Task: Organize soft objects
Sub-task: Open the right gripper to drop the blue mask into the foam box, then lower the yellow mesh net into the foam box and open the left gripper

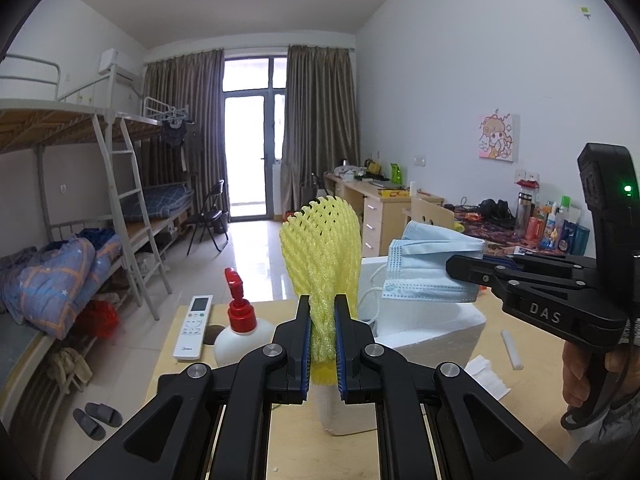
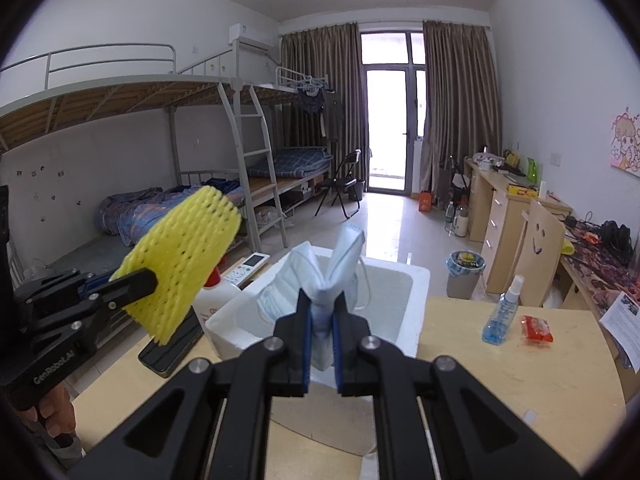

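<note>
Right wrist view alone shows spray bottle (image 2: 500,312); left gripper (image 1: 322,344) clamps foam net (image 1: 320,256), right gripper (image 2: 321,344) clamps mask (image 2: 320,284).

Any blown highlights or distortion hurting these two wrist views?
Left wrist: balcony door blown out, glare streak on the floor, black fisheye corners; yellow foam net in the left hand-held gripper stays sharp. Right wrist: same overexposed door, bunk rails bowed; face mask readable.
</note>
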